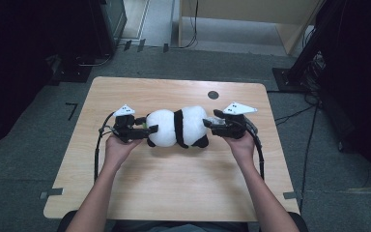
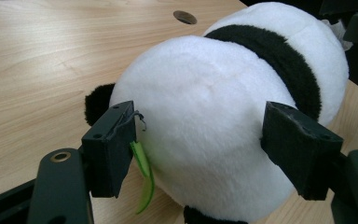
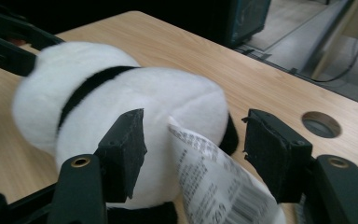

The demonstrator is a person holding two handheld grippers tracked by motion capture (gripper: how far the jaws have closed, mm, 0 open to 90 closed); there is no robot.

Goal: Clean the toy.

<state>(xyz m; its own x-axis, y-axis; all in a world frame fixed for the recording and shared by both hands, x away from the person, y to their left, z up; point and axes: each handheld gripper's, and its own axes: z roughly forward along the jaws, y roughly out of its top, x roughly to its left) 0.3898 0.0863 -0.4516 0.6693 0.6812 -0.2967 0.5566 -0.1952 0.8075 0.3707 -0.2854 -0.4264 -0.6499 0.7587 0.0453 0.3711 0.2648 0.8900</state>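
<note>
Lying mid-table, plush panda [image 1: 178, 126], bare wood [image 1: 174, 179] all round, edges far

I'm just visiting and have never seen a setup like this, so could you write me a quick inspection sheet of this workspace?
Surface: light wooden table, with a round hole near the far edge.
Job's things: plush panda lying on its side mid-table; white printed tag at one end, small green loop at the other.
Clutter: nothing seen.
Grippers: left gripper at the panda's left end, jaws on either side of the plush, pressing not clear; right gripper at the right end, jaws apart around the tag.
Cables: a black cable trails from each gripper.
Surroundings: grey floor, dark equipment, loose wires.
</note>
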